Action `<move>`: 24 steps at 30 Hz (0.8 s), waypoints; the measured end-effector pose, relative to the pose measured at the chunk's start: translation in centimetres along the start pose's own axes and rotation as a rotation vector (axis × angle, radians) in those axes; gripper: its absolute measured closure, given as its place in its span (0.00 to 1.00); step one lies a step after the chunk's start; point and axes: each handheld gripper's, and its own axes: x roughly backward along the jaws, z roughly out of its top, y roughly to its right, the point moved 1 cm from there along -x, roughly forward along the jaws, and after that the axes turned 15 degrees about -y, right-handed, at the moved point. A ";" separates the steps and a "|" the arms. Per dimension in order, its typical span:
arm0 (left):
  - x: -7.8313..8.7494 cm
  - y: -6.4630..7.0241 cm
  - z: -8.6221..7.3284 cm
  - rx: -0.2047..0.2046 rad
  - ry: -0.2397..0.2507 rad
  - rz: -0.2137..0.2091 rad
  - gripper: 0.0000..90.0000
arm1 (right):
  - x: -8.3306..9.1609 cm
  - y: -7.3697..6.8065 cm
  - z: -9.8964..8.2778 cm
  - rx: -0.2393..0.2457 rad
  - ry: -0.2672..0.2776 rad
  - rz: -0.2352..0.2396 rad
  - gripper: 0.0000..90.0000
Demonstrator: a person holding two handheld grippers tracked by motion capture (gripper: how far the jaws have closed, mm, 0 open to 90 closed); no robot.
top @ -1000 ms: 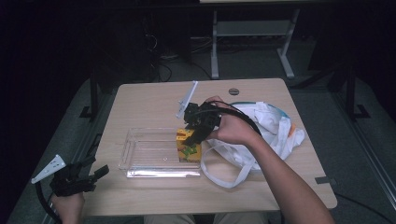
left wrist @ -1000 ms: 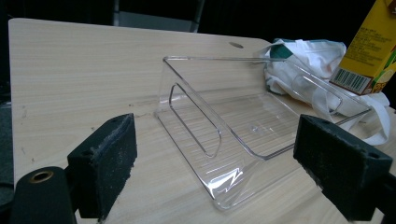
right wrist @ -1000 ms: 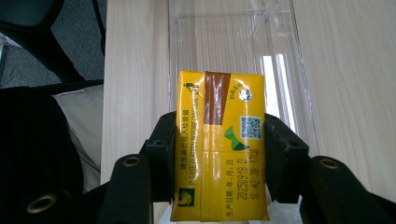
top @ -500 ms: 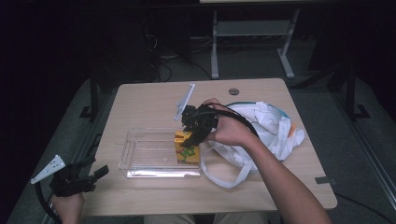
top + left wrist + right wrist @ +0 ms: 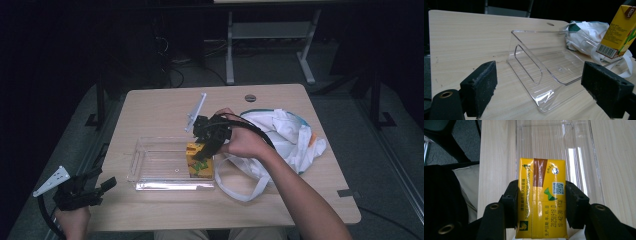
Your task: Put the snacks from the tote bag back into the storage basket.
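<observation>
Lowered since the earlier frame, right gripper clamps yellow juice carton mid-frame, apparently touching clear tray's right end; left gripper, jaws wide, idles lower left.
</observation>
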 end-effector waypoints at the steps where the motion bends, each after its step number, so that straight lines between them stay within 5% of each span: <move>1: 0.0 0.0 0.0 0.000 0.000 0.000 0.14 | -0.1 0.0 0.0 0.000 0.000 0.001 0.58; 24: 0.0 0.0 0.0 0.001 0.000 0.001 0.14 | -1.7 0.2 0.0 -0.008 -0.020 0.014 0.58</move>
